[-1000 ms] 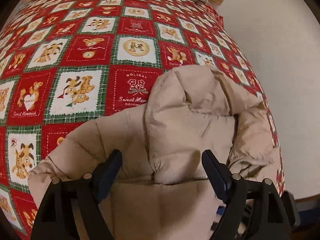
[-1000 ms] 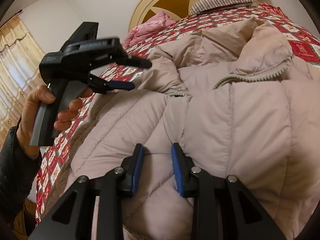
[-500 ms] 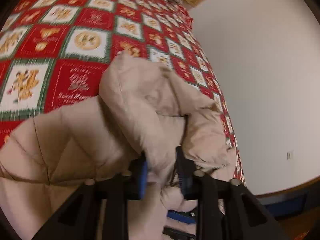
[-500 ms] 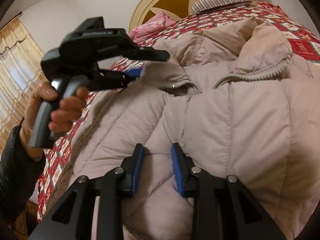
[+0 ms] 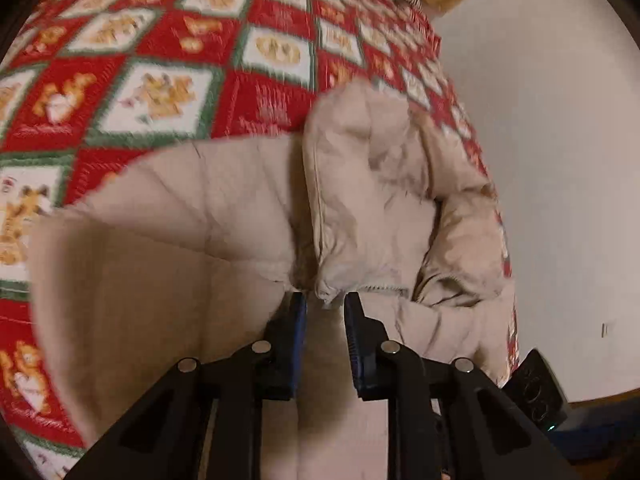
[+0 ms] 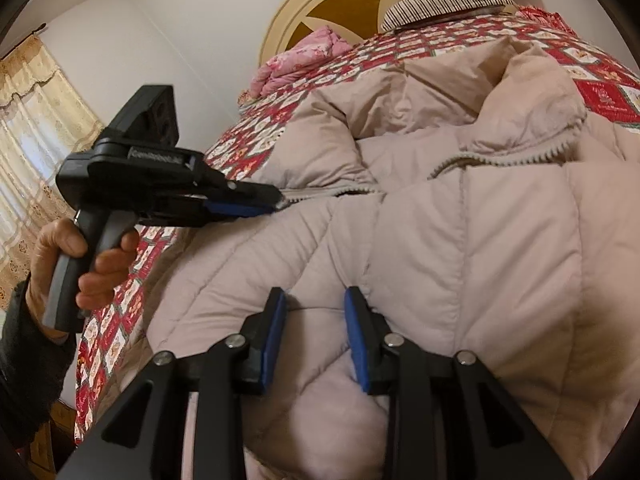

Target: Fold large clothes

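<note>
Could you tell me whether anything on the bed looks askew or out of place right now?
The beige quilted puffer jacket lies rumpled on the red teddy-bear patchwork bedspread, its zipper open and its collar bunched up. The left gripper pinches the zipper edge. Nothing looks spilled or damaged.

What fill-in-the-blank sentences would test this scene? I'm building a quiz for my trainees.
1. The left claw is shut on the jacket's ____ edge.
2. The jacket lies on a red patchwork ____.
3. The right claw pinches a fold of the ____.
4. A striped ____ rests against the headboard.

Missing words: zipper; quilt; jacket; pillow
</note>
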Available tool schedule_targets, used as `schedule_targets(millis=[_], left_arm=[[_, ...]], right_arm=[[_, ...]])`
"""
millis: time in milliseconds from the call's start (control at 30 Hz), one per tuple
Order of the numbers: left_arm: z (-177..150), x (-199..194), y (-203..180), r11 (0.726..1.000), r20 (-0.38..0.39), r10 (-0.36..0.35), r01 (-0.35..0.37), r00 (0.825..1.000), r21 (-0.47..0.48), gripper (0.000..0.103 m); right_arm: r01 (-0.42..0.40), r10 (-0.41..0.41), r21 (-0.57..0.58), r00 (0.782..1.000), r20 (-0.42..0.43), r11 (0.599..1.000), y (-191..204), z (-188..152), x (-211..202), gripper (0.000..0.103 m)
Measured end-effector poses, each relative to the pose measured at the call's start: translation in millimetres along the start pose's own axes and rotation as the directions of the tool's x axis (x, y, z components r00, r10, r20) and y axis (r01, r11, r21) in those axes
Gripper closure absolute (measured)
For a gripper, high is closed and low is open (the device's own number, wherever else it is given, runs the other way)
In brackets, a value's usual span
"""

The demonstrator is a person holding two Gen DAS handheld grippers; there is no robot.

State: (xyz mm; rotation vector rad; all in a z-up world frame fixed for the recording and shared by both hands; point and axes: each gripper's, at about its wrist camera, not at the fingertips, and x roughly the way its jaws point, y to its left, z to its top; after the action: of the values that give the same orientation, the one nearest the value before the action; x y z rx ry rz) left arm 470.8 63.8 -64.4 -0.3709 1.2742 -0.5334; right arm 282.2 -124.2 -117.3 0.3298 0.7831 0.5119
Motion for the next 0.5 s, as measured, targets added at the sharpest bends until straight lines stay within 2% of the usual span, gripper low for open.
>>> schedule_targets(millis=[100, 167, 200, 233, 267, 300, 333, 367, 400, 467, 500], left_arm=[[1, -28, -11, 0.998, 0.085, 0.005, -0.009, 0.996, 0.058, 0.083], [7, -46, -21, 0.994, 0.159, 0.013, -0.029, 0.987, 0.101, 0.08], [14, -45, -25, 0.993, 0.174, 0.019, -0.04, 0.985, 0.114, 0.065], [22, -45, -30, 0.988, 0.19, 0.033, -0.06, 0.981, 0.139, 0.041], [28, -42, -30, 0.987, 0.198, 0.036, -0.065, 0.98, 0.147, 0.032], [35, -41, -31, 0.986, 0.218, 0.031, -0.066, 0.976, 0.156, 0.029], [45, -36, -31, 0.985, 0.235, 0.017, -0.056, 0.972, 0.161, 0.029], [50, -31, -30, 0.986, 0.236, 0.01, -0.049, 0.972, 0.158, 0.029], [59, -22, -29, 0.988, 0.227, -0.005, -0.029, 0.974, 0.149, 0.029], [69, 0, -22, 0.993, 0.164, -0.034, 0.015, 0.986, 0.113, 0.029], [74, 18, -20, 0.995, 0.102, -0.03, 0.02, 0.994, 0.097, 0.029]], right_arm=[[0.032, -0.031, -0.016, 0.998, 0.06, 0.999, 12, 6, -21, 0.044], [0.024, -0.023, -0.007, 0.987, 0.16, 1.0, 14, 18, -51, 0.023], [0.021, -0.02, -0.004, 0.98, 0.2, 1.0, 14, 25, -65, 0.02], [0.053, -0.05, -0.003, 0.969, 0.24, 0.999, 11, 38, -81, 0.014], [0.103, -0.1, 0.001, 0.963, 0.25, 0.995, 9, 49, -89, 0.013], [0.167, -0.163, 0.007, 0.953, 0.254, 0.986, 4, 62, -96, 0.013], [0.25, -0.244, 0.009, 0.936, 0.252, 0.968, -6, 80, -99, 0.013], [0.296, -0.289, 0.003, 0.929, 0.23, 0.955, -15, 92, -97, 0.012], [0.373, -0.366, 0.0, 0.91, 0.198, 0.928, -29, 107, -88, 0.012], [0.462, -0.456, -0.023, 0.881, 0.123, 0.887, -56, 124, -68, 0.012], [0.484, -0.48, -0.028, 0.873, 0.086, 0.875, -67, 130, -59, 0.013]])
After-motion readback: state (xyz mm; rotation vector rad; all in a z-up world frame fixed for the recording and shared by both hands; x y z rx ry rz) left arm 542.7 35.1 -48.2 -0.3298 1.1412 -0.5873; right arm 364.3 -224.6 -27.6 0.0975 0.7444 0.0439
